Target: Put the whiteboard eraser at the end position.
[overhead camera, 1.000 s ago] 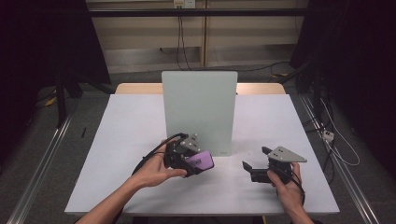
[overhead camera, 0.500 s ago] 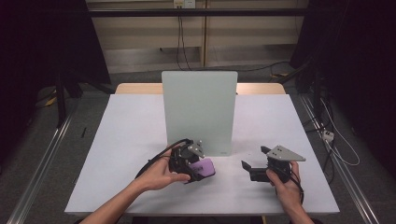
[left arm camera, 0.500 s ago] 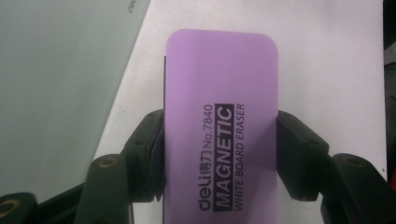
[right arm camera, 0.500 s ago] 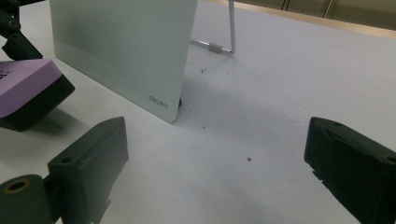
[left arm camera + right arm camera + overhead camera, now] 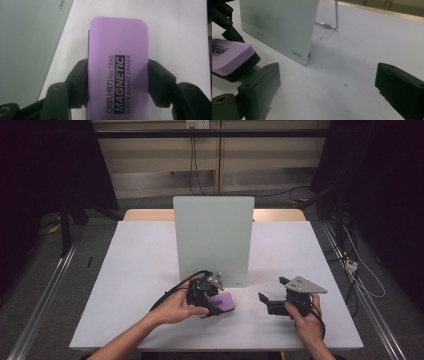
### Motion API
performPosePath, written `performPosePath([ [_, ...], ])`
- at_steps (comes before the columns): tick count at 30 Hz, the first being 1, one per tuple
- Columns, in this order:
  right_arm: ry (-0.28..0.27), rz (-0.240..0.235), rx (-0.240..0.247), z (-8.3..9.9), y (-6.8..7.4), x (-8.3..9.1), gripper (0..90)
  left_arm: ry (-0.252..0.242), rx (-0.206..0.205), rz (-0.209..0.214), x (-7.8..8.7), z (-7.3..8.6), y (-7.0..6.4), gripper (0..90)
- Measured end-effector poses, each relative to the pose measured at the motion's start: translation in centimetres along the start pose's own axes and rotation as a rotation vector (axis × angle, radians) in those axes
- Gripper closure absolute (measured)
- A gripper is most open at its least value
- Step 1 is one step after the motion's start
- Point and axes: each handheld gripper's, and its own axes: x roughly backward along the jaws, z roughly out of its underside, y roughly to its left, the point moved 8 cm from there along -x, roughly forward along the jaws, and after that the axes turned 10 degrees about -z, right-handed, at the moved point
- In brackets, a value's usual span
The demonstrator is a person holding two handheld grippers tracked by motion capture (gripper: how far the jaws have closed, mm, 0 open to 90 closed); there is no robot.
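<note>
A purple magnetic whiteboard eraser [image 5: 117, 67] with a black felt base sits low over the table, and my left gripper [image 5: 117, 85] is shut on its two long sides. In the high view the eraser [image 5: 223, 302] lies just in front of the upright pale green whiteboard [image 5: 214, 237], with the left gripper [image 5: 214, 304] around it. My right gripper [image 5: 270, 301] rests at the front right, open and empty, pointing left toward the eraser [image 5: 229, 56]. The right gripper [image 5: 329, 92] has wide-apart jaws over bare table.
The whiteboard [image 5: 279, 25] stands on a metal wire leg [image 5: 332, 25] behind it. The white table [image 5: 140, 265] has bare room to the left and behind the board. Its front edge is close to both hands. Small dark specks mark the tabletop.
My left gripper has carried the eraser slightly down and toward the front of the table, lower than a second ago. The right gripper has stayed in place.
</note>
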Motion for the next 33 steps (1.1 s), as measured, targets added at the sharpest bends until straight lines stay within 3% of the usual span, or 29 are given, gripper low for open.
performPosePath([
  [6,-0.002,0.005,-0.001,0.0,0.0,0.2,6.4,-0.013,0.029,0.016,-0.3,0.1,0.1,40.7],
  [11,0.001,0.003,0.002,0.0,0.0,0.1,6.3,0.016,0.009,0.002,-0.7,0.2,0.0,40.6],
  [16,0.002,0.003,0.001,0.0,0.0,0.1,6.3,0.007,0.031,-0.008,-1.1,0.4,0.0,39.5],
  [21,0.003,0.003,0.001,0.1,0.0,0.1,6.3,0.003,0.032,-0.013,-1.4,0.6,0.1,34.3],
  [25,0.003,0.003,0.001,0.0,0.0,0.1,6.3,-0.004,0.052,-0.030,-1.4,0.6,0.4,23.4],
  [26,0.002,0.003,-0.001,0.0,0.0,0.0,6.3,0.007,0.040,-0.038,-1.3,0.6,0.5,23.3],
  [27,0.002,0.004,0.000,0.0,-0.1,0.0,6.3,-0.021,0.059,-0.046,-1.4,0.4,0.4,22.0],
  [29,0.001,0.002,0.000,0.0,0.0,0.0,6.3,-0.034,0.072,-0.046,-1.2,0.3,0.5,16.4],
  [33,0.002,0.002,0.001,0.0,0.0,0.0,6.3,-0.054,0.072,-0.069,-0.6,0.1,0.7,12.8],
])
